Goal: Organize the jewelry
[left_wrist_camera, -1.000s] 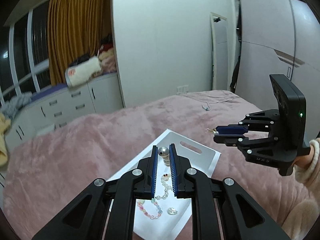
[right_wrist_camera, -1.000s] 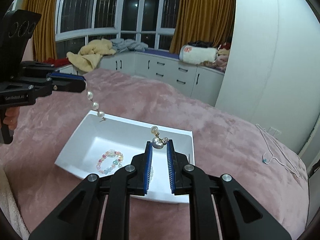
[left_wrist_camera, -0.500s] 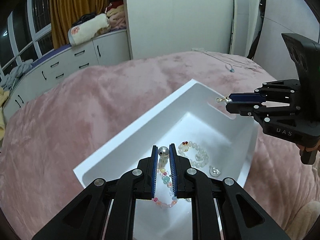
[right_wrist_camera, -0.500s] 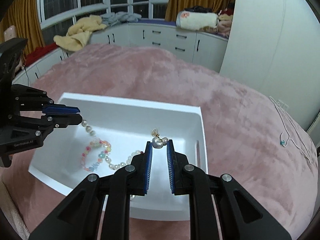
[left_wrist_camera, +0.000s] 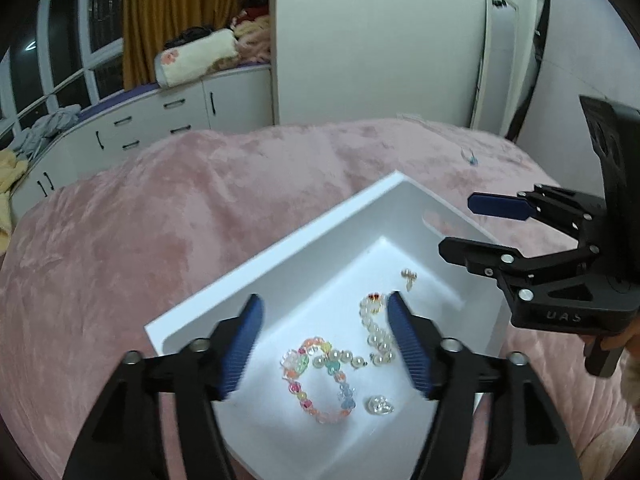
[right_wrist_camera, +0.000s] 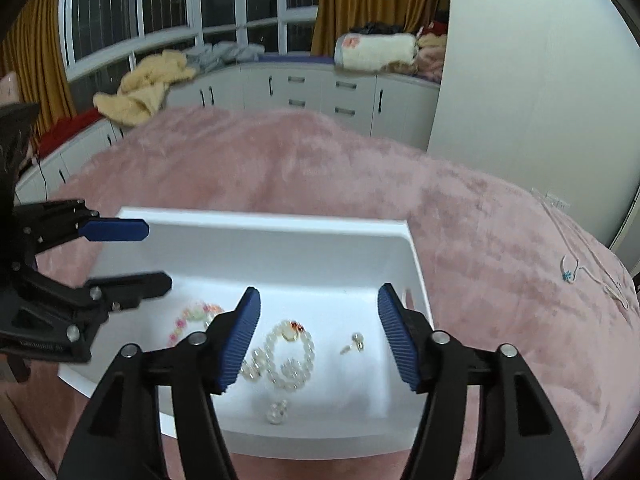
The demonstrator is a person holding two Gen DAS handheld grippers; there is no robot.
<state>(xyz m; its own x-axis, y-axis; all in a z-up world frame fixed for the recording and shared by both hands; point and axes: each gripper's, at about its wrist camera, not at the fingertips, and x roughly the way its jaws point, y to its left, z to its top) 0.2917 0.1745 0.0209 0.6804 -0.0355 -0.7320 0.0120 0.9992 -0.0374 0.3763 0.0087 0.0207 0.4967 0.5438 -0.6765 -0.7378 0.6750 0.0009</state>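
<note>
We are holding both grippers over a white tray (left_wrist_camera: 280, 256) that is sitting on a pink blanket (left_wrist_camera: 160, 208) — and both are spread wide with nothing between their blue pads. Our left gripper (left_wrist_camera: 324, 340) is hanging above the tray's near end, its fingers framing the jewelry below; in the right wrist view it is showing at the left edge (right_wrist_camera: 154, 254), one finger over the tray's far rim and the other over the floor of the tray. Our right gripper (right_wrist_camera: 318, 336) is hovering over the tray's near edge, and from the left wrist view it is reaching in from the right side (left_wrist_camera: 454, 226), above the wall with the handle slot (left_wrist_camera: 434, 222). All the jewelry we are seeing is lying loose inside the tray, touching neither gripper. A pearl string (left_wrist_camera: 376, 332) is curling across the middle of the floor, with a small red and gold piece at one end. Just beside it, toward the left gripper's side, a colorful bead bracelet (left_wrist_camera: 320, 380) is lying in a ring, its beads pink, green, blue and clear. A clear crystal piece (left_wrist_camera: 379, 405) is resting near the bracelet, close to the tray's near edge. A small pearl earring (left_wrist_camera: 409, 277) is lying apart from the rest — nearer the handle-slot wall. Farther off on the blanket, a thin cord with a blue bead (right_wrist_camera: 568, 276) is lying well away from the tray.
</note>
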